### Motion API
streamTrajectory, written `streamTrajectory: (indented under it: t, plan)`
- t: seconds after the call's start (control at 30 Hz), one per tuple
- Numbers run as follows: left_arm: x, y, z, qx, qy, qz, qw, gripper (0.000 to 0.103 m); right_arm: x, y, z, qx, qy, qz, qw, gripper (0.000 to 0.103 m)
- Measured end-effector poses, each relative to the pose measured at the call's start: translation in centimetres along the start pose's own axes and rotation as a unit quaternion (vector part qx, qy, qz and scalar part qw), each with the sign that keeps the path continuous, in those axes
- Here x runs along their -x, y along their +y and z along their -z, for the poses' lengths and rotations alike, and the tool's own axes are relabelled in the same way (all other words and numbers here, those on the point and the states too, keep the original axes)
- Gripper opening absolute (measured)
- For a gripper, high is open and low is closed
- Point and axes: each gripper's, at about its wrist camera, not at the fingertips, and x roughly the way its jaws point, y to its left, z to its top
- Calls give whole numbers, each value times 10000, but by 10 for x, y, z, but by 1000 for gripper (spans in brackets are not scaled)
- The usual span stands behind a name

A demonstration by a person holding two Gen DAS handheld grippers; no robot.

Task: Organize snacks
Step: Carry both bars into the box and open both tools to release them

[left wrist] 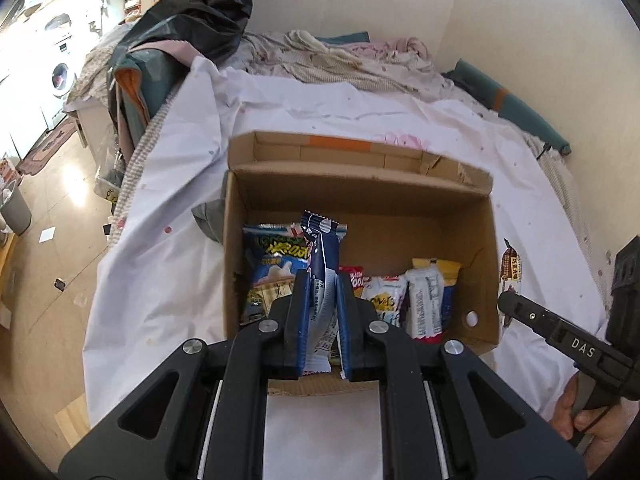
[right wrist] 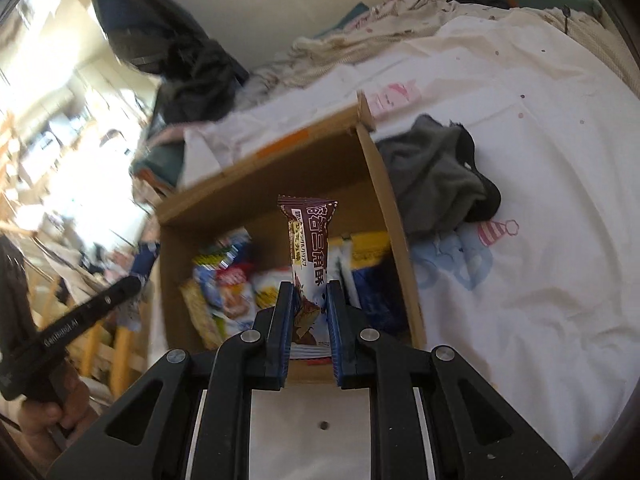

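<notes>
Already a good part of the sorting appears done: several snack packets are stood on end along the near wall of the cardboard box, which rests on the white bedsheet. A large blue bag is leaned in the box's left corner, and yellow and white packets are lined toward its right wall. The far half of the box floor is seen bare.

Two items are not yet placed. A dark blue wrapper is clamped upright between the jaws of the left gripper, held above the near edge of the box. A brown chocolate bar is pinched the same way by the right gripper, also over the box's near edge.

Judging from this, both bars are left to be lowered in beside the row. In the right wrist view the background is blurred, so whether further snacks lie outside the box cannot be told. A grey cloth is lying on the sheet just beside the box's wall.
</notes>
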Motion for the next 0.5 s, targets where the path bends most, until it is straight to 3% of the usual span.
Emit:
streamTrajectory:
  t: [0.2,0.5]
  plan:
    - [-26,-5,11,-6,253,-41,9997,10,-25,1,9,245,385,442,9980,17]
    - [-36,-11,14,-180,353,-107,9992,10,-42,-1,14,194,729,635,9951,17]
